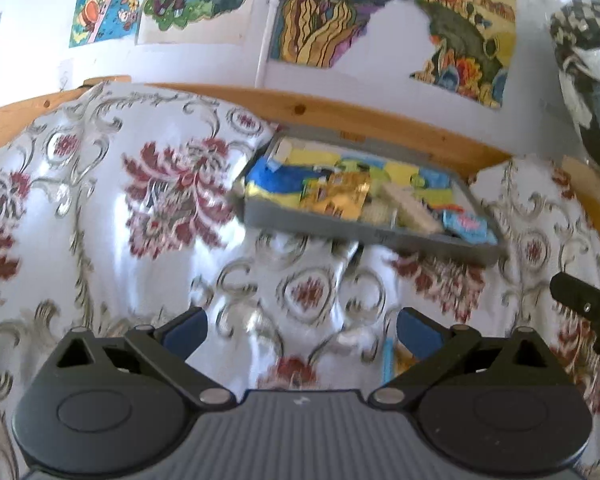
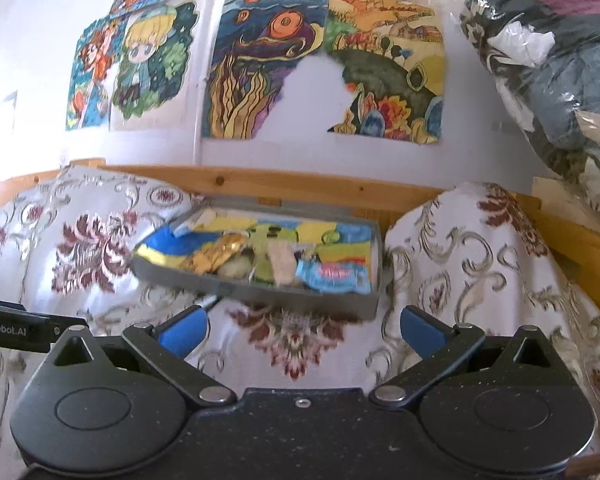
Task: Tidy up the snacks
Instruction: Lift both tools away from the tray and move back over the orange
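Both the left gripper (image 1: 300, 334) and right gripper (image 2: 304, 330) are hovering with fingers spread wide, gripping nothing. The grey tray (image 2: 260, 294) is lying on a floral cloth (image 2: 100, 240), its blurred snack packets (image 2: 336, 276) overlapping, their labels unreadable.

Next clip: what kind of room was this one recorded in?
Most likely a bedroom or child's room in a home. Colourful hand-drawn pictures are stuck on the white wall, a wooden bed frame runs beneath them, and a floral bedspread carries the grey snack tray.
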`<state>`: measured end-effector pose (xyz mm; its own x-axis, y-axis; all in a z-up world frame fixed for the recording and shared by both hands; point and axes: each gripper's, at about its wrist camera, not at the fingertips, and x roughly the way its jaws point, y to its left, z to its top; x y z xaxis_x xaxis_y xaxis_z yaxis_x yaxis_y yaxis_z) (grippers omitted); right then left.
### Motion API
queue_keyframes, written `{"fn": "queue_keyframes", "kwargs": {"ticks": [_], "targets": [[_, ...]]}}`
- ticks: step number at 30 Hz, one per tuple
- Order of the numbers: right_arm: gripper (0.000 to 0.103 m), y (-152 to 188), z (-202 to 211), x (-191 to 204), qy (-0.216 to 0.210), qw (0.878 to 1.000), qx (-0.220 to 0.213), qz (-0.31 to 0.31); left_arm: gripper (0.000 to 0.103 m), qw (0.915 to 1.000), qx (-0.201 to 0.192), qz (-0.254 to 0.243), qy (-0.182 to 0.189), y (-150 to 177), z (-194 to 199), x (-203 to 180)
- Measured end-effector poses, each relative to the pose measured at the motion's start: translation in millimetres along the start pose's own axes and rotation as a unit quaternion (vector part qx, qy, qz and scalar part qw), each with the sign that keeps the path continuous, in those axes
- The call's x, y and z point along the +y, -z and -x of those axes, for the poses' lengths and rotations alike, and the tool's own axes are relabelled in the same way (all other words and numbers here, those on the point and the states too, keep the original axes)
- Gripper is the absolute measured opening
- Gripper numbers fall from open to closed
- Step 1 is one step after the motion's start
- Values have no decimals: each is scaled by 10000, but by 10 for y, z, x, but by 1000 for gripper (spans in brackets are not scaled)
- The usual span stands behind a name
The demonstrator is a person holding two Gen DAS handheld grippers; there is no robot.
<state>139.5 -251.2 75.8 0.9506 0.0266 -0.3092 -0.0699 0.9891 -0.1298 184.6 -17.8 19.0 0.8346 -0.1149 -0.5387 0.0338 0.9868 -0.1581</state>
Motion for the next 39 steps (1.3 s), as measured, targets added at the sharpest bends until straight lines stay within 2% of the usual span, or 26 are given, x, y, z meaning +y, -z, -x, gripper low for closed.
{"fn": "queue_keyframes", "kwargs": {"ticks": [9, 18, 26, 39], "targets": [[102, 319, 304, 71, 37, 9987, 471, 215, 103, 9991, 406, -71, -71, 388, 89, 50], [102, 578, 482, 61, -10, 9933, 1145, 148, 103, 9981, 574, -242, 26, 634, 245, -20], [102, 634, 341, 24, -16, 9917, 1287, -24, 103, 9963, 642, -569, 42, 779, 307, -160], [102, 597, 146, -58, -102, 9939, 1061, -292, 103, 9957, 643, -668, -55, 751, 216, -275]]}}
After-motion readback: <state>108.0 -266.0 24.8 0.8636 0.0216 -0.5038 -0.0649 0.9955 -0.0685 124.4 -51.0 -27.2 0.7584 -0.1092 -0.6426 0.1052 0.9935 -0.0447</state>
